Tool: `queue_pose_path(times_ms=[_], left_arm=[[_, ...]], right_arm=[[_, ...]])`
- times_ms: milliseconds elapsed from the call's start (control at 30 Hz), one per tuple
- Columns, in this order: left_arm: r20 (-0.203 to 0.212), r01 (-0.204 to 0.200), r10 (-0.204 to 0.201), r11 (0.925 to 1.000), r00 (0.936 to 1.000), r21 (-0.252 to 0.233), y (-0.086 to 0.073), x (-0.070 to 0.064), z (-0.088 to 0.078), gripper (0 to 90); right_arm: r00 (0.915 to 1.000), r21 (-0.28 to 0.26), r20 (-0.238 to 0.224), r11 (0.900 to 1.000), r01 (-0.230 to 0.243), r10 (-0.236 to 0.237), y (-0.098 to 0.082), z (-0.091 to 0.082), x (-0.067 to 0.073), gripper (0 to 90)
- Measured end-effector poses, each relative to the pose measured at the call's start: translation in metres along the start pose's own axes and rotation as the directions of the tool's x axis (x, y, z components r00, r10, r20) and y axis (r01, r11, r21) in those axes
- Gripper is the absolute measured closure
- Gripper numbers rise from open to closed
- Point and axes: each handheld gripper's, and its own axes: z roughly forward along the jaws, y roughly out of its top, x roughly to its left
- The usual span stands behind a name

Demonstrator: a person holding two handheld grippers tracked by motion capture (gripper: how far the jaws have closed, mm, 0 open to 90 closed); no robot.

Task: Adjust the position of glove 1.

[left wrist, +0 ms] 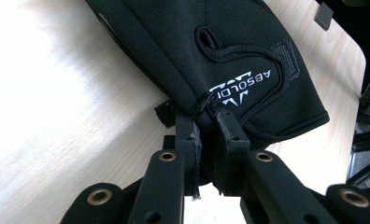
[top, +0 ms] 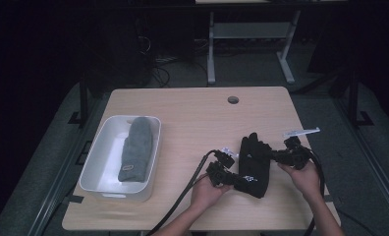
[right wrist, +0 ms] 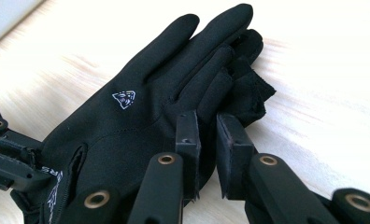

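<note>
**Gripping black glove at both sides, bin well off to the left**

Holding state: both grippers clenched on the black glove (top: pixel 254 164), which lies on the table (top: pixel 192 113) at its near right.

- Left gripper (top: pixel 230 183): jaws pinched on the cuff end, right by the white logo print (left wrist: pixel 241 88). The left gripper view shows fabric bunched between the pads.
- Right gripper (top: pixel 275 156): jaws clamped on the glove's edge at the finger side, about where the thumb folds under. The right gripper view shows cloth between the pads; fingertips of the glove point away from the camera.
- Glove long axis: runs near-to-far on the table, cuff toward the person, fingers toward the far edge, tilted slightly. The two grips sit on opposite sides of that axis, left low at the cuff, right higher up.
- White bin (top: pixel 97 162) sits at the table's left, well apart from the glove, with a grey mitten (top: pixel 136 150) already lying lengthwise in it.

Judgement: the glove likely goes in the bin next. The carry runs leftward across bare table, and the left hand (top: pixel 207 191) is the nearer one. The bin's long axis roughly matches the glove's, so little rotation should be needed. Can't tell if the glove is lifted or just resting on the table.
</note>
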Motion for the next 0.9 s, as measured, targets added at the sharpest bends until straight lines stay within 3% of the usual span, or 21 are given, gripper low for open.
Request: queue_pose_path(times_ms=[467, 900], left_arm=[[-0.024, -0.022, 0.021, 0.9987, 0.9995, -0.045, -0.003, 0.0, -0.037, 81.5], [-0.04, -0.029, 0.026, 0.9954, 0.9989, -0.092, -0.004, 0.003, -0.085, 81.4]], right_arm=[[0.9983, -0.04, -0.042, 0.998, 0.038, -0.04, 0.022, -0.007, 0.025, 80.1], [0.9937, -0.076, -0.072, 0.994, 0.08, -0.086, 0.053, -0.012, 0.055, 80.0]])
